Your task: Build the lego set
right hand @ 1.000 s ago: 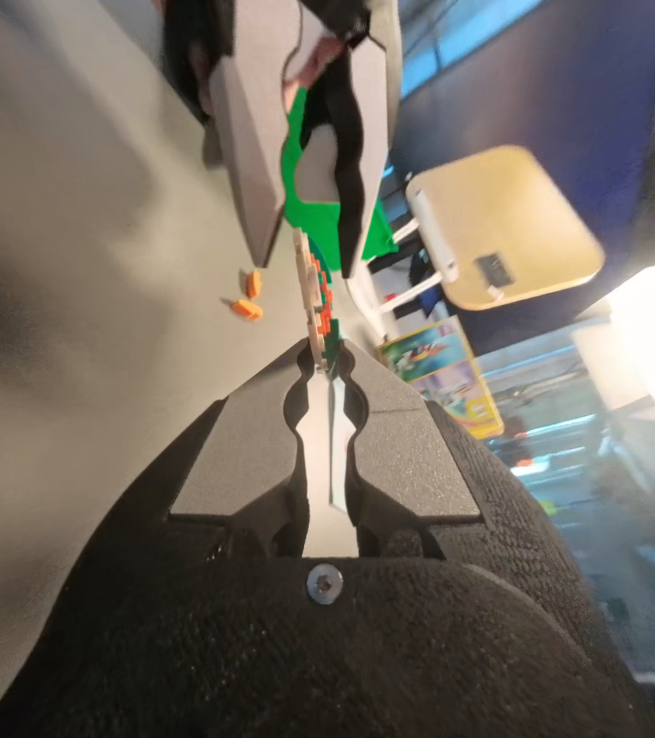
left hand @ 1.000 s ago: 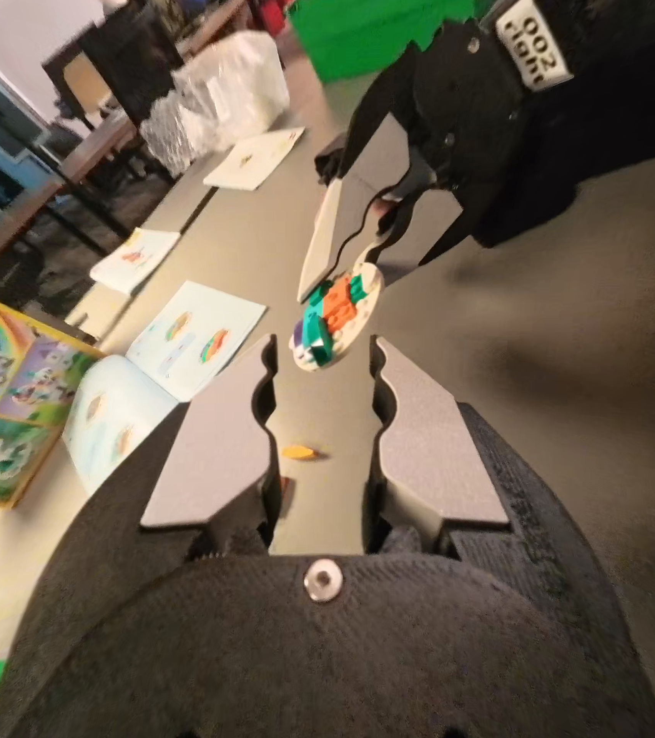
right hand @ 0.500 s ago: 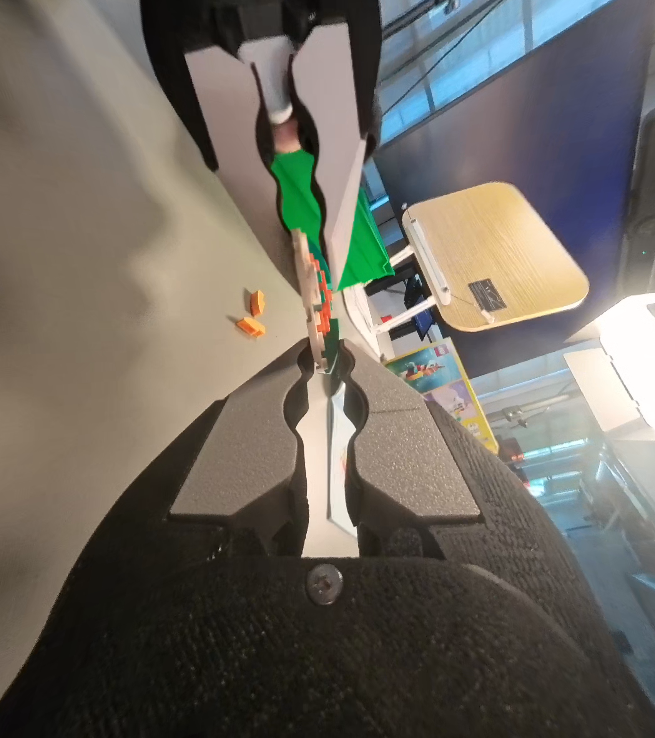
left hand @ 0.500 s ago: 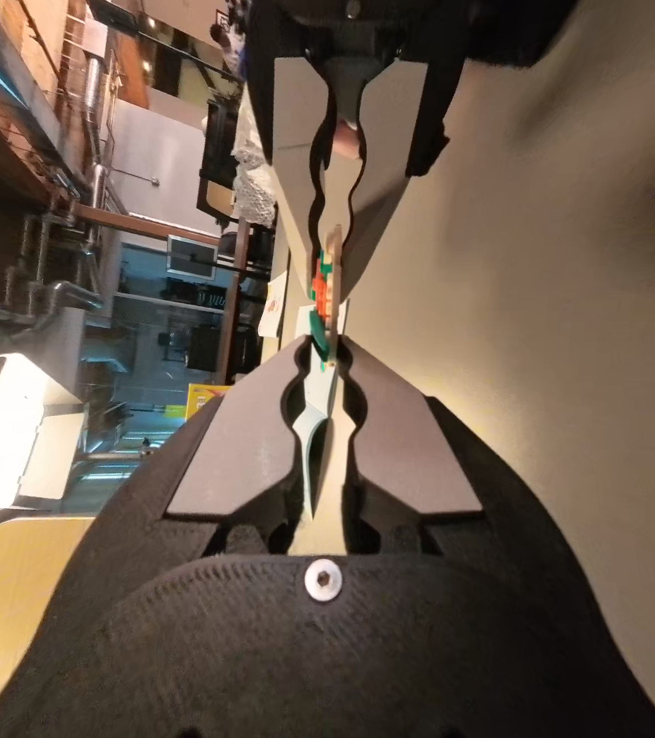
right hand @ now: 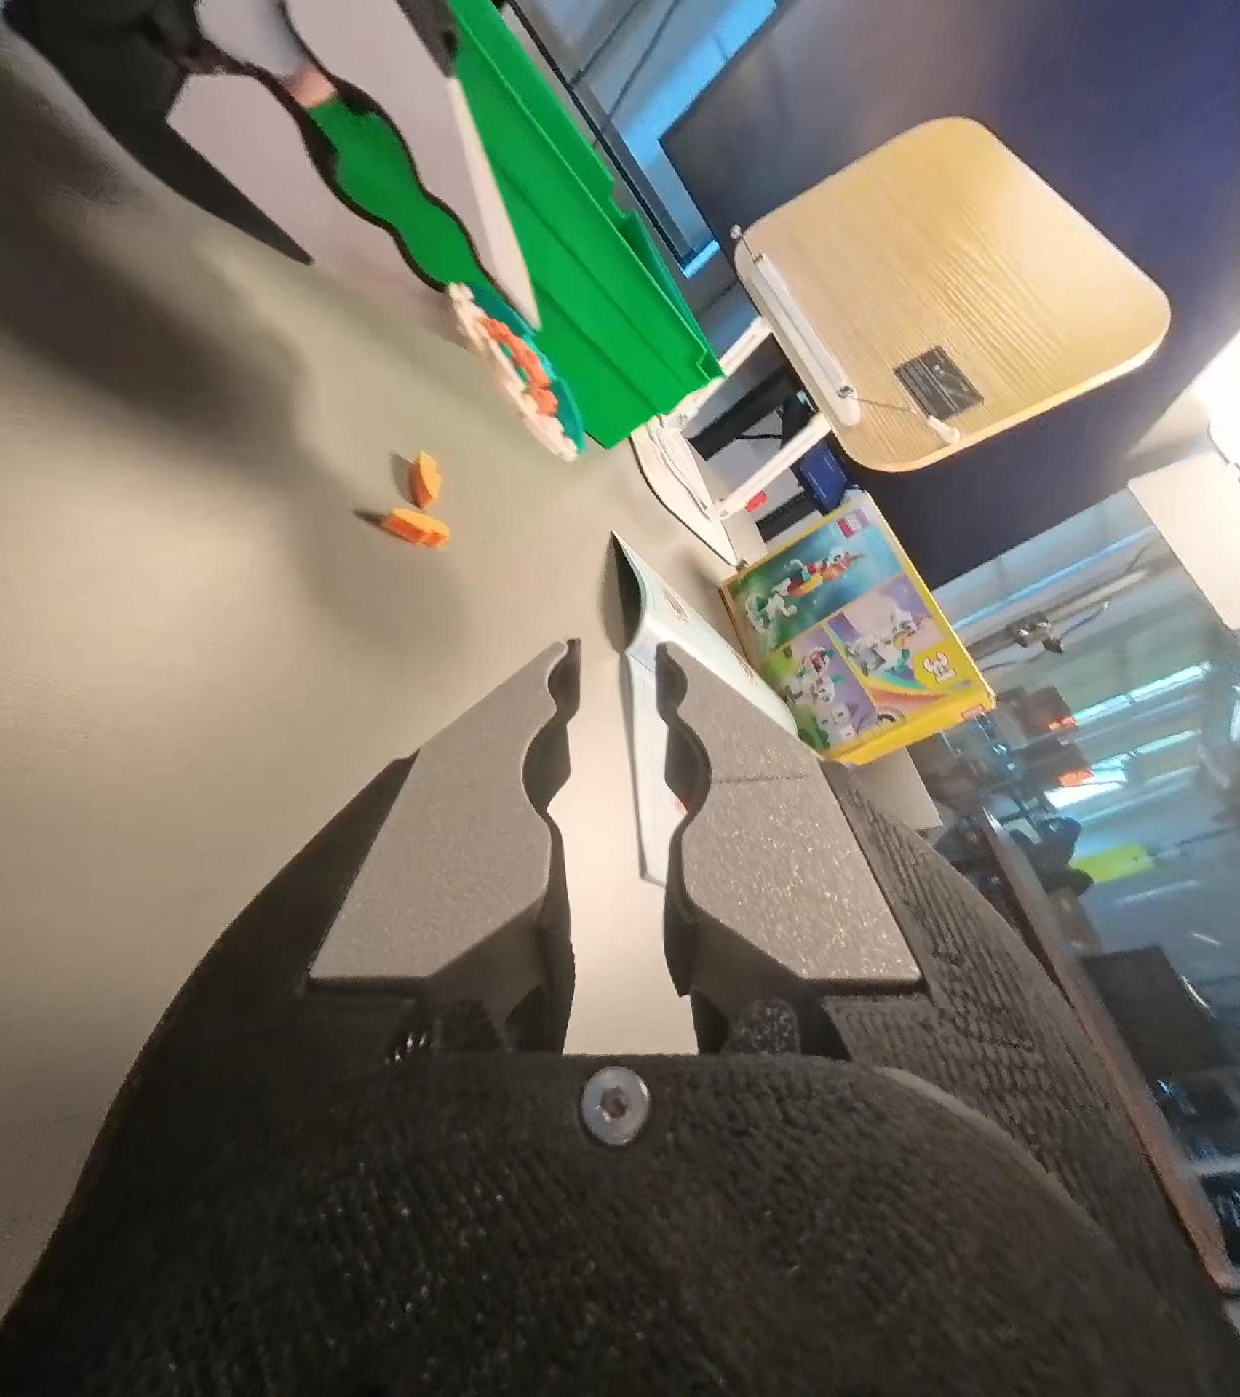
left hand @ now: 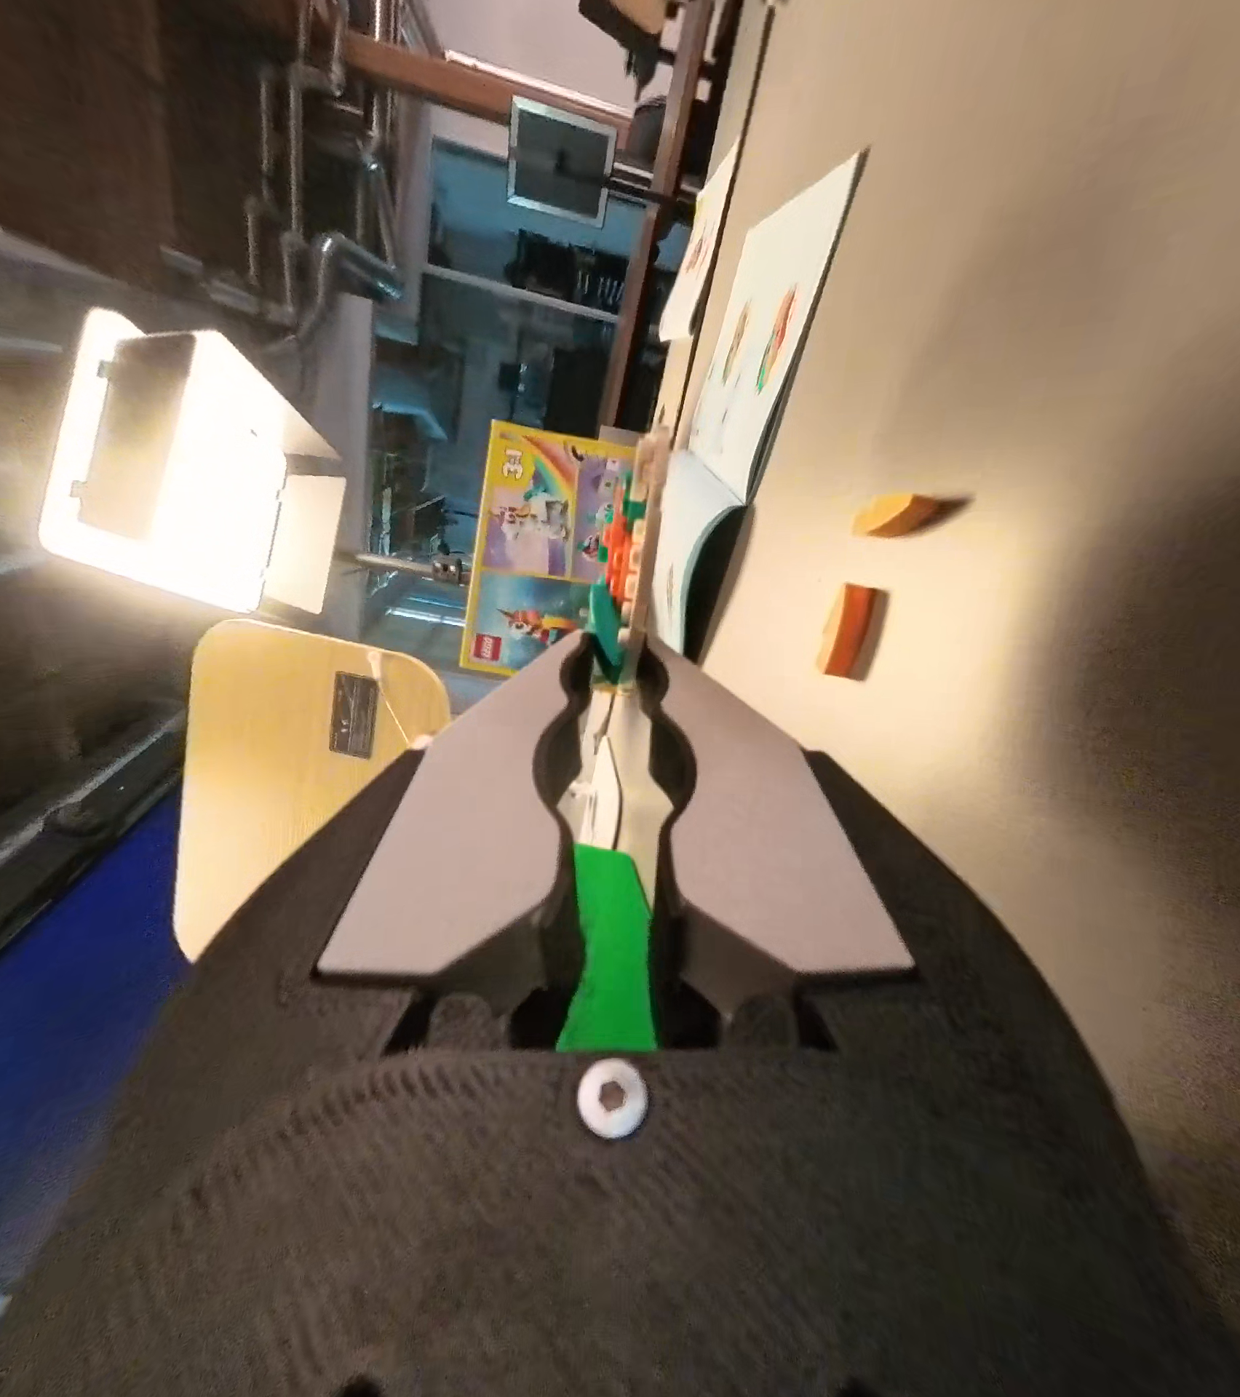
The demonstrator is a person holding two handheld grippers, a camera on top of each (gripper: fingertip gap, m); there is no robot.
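My left gripper (left hand: 621, 665) is shut on the lego build (left hand: 628, 559), a white round plate with orange and teal bricks. It holds the build edge-on by its near rim, above the grey table (left hand: 1055, 302). The right wrist view shows the same grasp at the top, with the left gripper (right hand: 466, 295) pinching the build (right hand: 526, 370). My right gripper (right hand: 617, 658) is open and empty, back from the build and over the table (right hand: 110, 605). Two loose orange pieces (left hand: 853, 631) (left hand: 904, 514) lie on the table; they also show in the right wrist view (right hand: 417, 524) (right hand: 422, 478).
An open instruction booklet (left hand: 776, 317) (right hand: 647, 718) and the yellow set box (left hand: 549, 544) (right hand: 851, 642) lie near the table's edge. A green bin (right hand: 602, 302) stands behind the build. A wooden chair seat (right hand: 942, 287) is beyond the table. Tip to tip, the grippers are about 12 cm apart.
My left gripper closed on the build that the right gripper was holding. My right gripper then opened, let go and drew back. The left gripper now carries the build alone.
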